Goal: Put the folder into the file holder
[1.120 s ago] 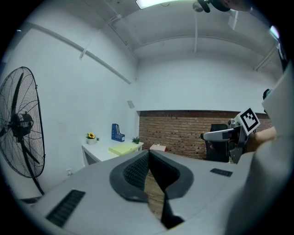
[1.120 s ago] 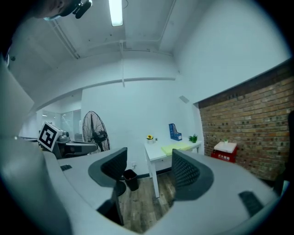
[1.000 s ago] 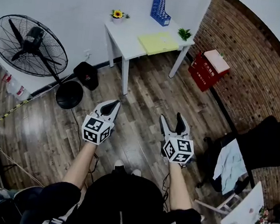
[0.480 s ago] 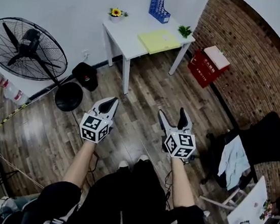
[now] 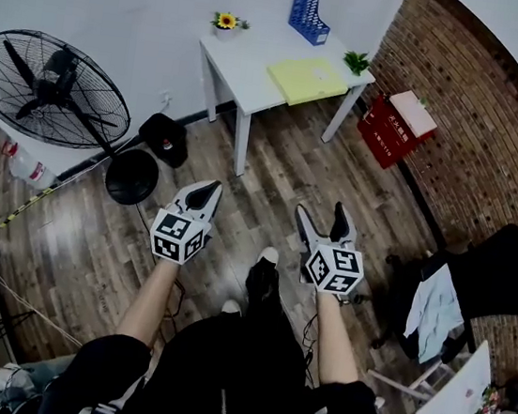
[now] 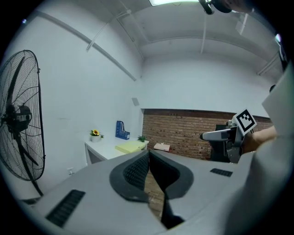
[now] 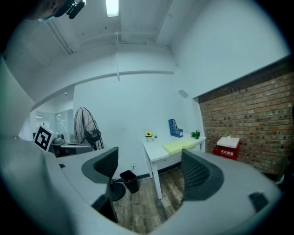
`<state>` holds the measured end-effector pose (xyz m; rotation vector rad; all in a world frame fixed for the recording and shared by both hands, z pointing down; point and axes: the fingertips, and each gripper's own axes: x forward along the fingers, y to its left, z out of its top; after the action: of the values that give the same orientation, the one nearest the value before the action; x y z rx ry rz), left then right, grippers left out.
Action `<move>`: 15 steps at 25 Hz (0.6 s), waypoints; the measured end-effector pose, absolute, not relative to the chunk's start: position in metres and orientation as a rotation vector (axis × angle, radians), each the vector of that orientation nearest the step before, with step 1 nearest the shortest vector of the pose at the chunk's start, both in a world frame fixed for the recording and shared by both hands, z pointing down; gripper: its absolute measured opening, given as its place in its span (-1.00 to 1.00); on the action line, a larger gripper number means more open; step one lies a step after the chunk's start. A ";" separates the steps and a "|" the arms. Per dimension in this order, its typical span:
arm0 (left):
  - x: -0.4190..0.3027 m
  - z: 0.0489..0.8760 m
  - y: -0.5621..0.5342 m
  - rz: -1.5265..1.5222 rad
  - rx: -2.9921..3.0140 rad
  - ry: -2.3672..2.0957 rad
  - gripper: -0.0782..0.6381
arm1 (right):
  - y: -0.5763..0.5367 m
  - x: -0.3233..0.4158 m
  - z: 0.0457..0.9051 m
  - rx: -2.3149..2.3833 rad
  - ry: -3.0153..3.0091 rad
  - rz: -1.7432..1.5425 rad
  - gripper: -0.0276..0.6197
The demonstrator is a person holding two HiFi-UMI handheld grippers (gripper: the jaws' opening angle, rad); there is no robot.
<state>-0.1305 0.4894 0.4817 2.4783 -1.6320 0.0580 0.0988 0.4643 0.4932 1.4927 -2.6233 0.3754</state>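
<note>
Closing on the table point(image 5: 245, 62) looks like the step in hand, since you stand well apart from it on the wood floor with both tools held low at centre frame. Folder point(image 5: 306, 79), yellow, lies flat on the tabletop at upper centre of the head view, toward the table's front right. File holder point(image 5: 309, 13), blue, stands upright behind it by the wall, near but apart from it. Left gripper point(image 5: 208, 191): jaws together, nothing between them. Right gripper point(image 5: 322, 214): jaws spread wide and empty, so ready to take. Suggest you walk straight in, keeping clear of the fan point(image 5: 52, 89) at left and the red box point(image 5: 397, 125) at right, and stop square to the table's front. Bring the open right jaws in low and flat at the folder's near edge so one pad can slip under. A thin, flat folder probably needs sliding out to overhang the edge first. Your closed left tool could steady the holder. Against the frame a second ago: the right jaws stand wider now, one foot point(image 5: 268, 257) has stepped forward between the tools, and the table sits slightly further right in frame. Folder and holder lie unchanged on it.
</note>
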 end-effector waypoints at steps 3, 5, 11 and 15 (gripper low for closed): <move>-0.136 0.482 0.473 0.063 2.469 -1.641 -0.71 | 0.445 0.094 0.497 1.486 -2.627 0.394 0.42; -0.140 0.483 0.459 0.069 2.464 -1.645 -0.71 | 0.430 0.091 0.498 1.480 -2.630 0.400 0.42; -0.141 0.483 0.404 0.076 2.445 -1.656 -0.71 | 0.375 0.089 0.503 1.462 -2.632 0.429 0.42; -0.133 0.481 0.355 0.077 2.429 -1.668 -0.71 | 0.325 0.096 0.508 1.451 -2.628 0.468 0.42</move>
<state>-0.1335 0.3546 0.4807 2.4291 -1.6677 0.0765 0.0963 0.3247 0.5083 1.4513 -2.6280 0.4678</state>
